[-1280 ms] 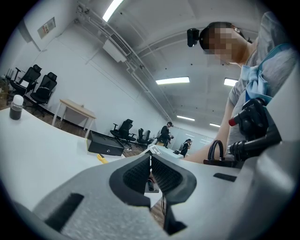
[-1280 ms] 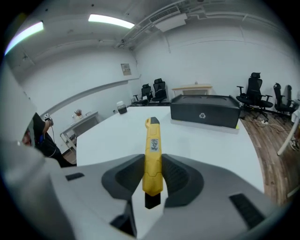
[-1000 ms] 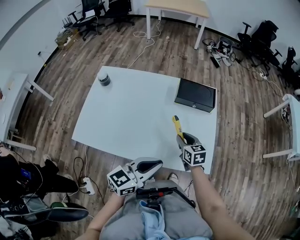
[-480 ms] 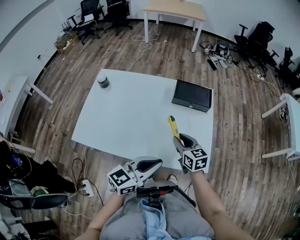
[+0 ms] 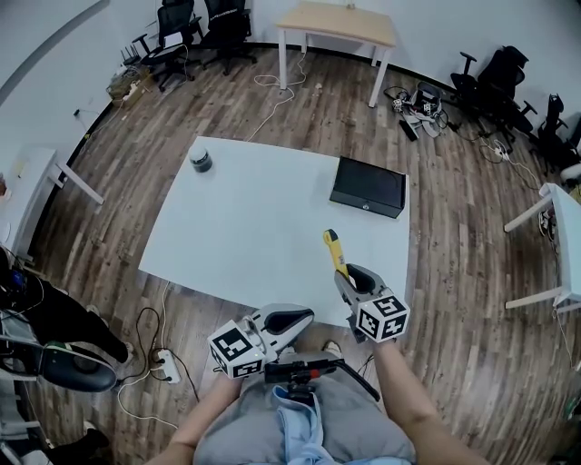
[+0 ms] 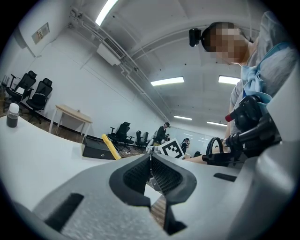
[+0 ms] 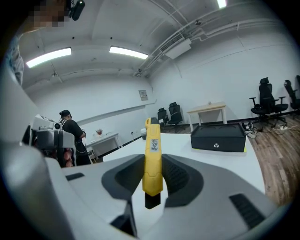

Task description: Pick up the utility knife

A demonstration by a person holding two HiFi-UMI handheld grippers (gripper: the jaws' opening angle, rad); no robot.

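Observation:
My right gripper (image 5: 349, 275) is shut on the yellow utility knife (image 5: 334, 250), holding it above the near right part of the white table (image 5: 254, 218). In the right gripper view the knife (image 7: 153, 154) stands between the two dark pads (image 7: 125, 179), its tip pointing away from me and its black end toward the camera. My left gripper (image 5: 295, 320) hangs off the table's near edge, over my lap, with its jaws pressed together and nothing in them (image 6: 151, 169).
A black box (image 5: 368, 186) lies at the table's far right. A small dark jar (image 5: 201, 158) stands at the far left corner. Office chairs, a wooden desk (image 5: 338, 23) and floor cables ring the table.
My right gripper has drawn back toward me and a little to the right with the knife in it, lifting it off the table. The left gripper has stayed put.

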